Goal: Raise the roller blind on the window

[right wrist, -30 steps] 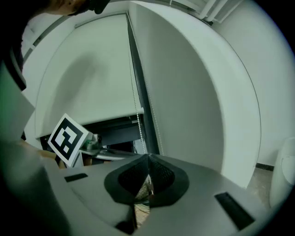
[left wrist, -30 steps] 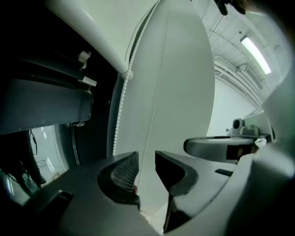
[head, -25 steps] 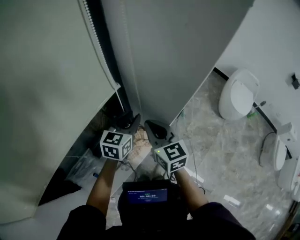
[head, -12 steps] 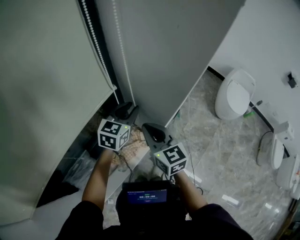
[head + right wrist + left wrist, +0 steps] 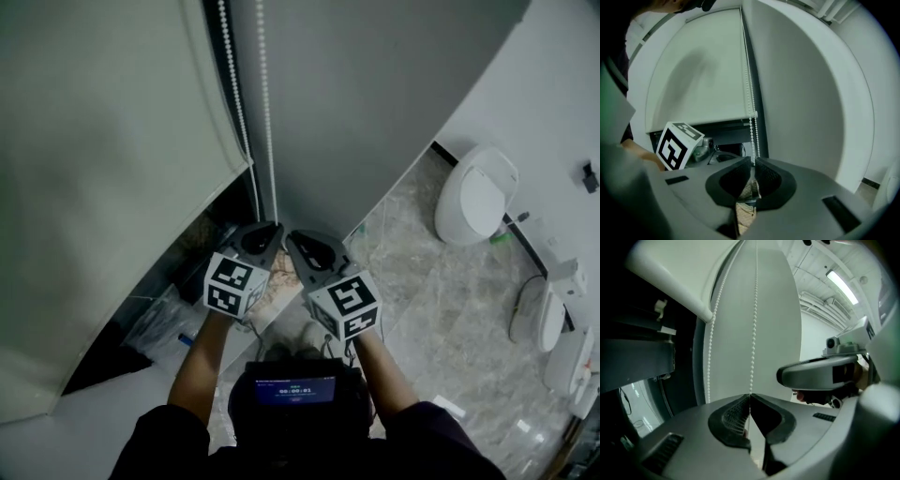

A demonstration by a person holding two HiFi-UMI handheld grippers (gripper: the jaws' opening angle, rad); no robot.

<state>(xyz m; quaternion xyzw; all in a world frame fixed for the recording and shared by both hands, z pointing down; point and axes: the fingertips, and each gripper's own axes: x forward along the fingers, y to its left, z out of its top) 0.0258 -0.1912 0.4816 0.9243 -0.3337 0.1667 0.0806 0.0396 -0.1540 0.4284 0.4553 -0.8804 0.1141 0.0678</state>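
A white roller blind hangs at the left, its bottom bar above a dark gap. A white bead chain drops in two strands beside it. My left gripper is shut on one strand; the other strand hangs free to its left. My right gripper sits just right of it, jaws shut. In the right gripper view the chain runs down to the tips of the right gripper; whether they pinch it I cannot tell.
A grey wall panel stands right of the chain. Bags and clutter lie under the window. A white toilet and more fixtures stand on the marble floor to the right. A small screen hangs at the person's chest.
Both grippers have risen and drawn together at the foot of the bead chain. The chain now appears straight above them instead of off to the left.
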